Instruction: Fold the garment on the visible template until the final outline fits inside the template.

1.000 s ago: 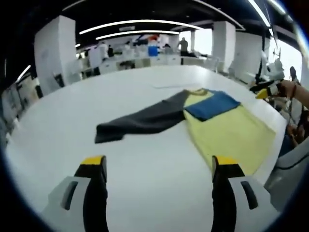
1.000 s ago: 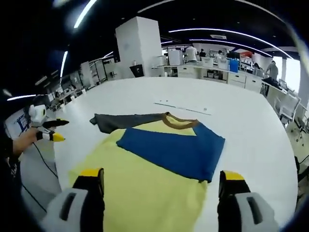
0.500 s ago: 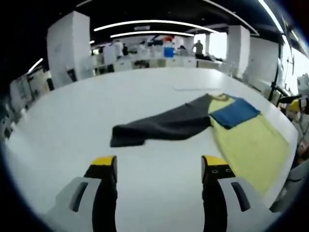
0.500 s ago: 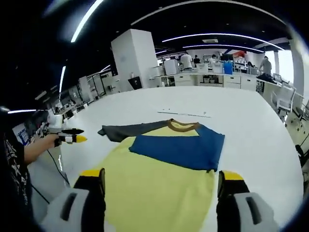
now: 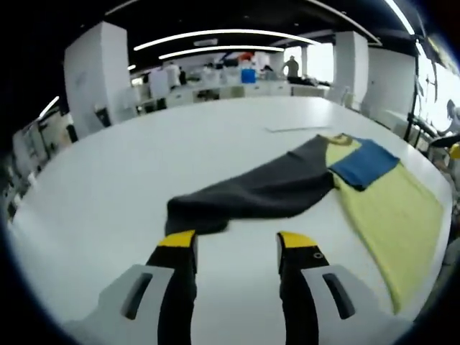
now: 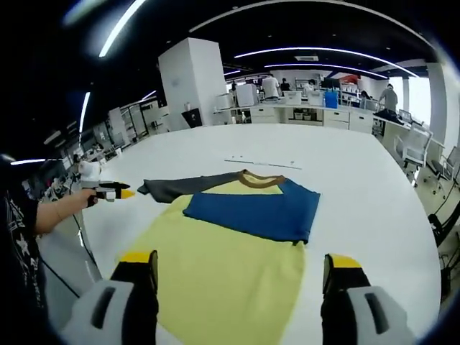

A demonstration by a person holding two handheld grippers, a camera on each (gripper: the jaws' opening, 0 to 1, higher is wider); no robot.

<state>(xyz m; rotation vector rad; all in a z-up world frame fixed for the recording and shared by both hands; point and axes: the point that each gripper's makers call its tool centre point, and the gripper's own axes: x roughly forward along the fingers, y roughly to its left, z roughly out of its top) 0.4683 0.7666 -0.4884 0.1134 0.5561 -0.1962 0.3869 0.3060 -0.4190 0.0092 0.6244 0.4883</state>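
Note:
The garment lies flat on the white table (image 5: 108, 187). It has a yellow body (image 6: 223, 262), a brown collar (image 6: 260, 180) and a blue sleeve (image 6: 251, 208) folded across the chest. Its grey sleeve (image 5: 255, 190) stretches out sideways, and the cuff (image 5: 192, 215) lies just beyond my left gripper (image 5: 237, 243). That gripper is open with a narrow gap and holds nothing. My right gripper (image 6: 240, 260) hangs wide open above the yellow hem. In the right gripper view, a hand holds the left gripper (image 6: 115, 192) beside the grey sleeve (image 6: 187, 185). A thin template line (image 6: 262, 162) runs beyond the collar.
The table's edge (image 6: 86, 237) curves close by on the left of the right gripper view, with a person's sleeve (image 6: 18, 230) beside it. White pillars, desks and people stand far behind the table.
The left gripper has come closer to the grey sleeve's cuff and its jaws have narrowed. The right gripper stays wide open over the hem, and its view has shifted only slightly.

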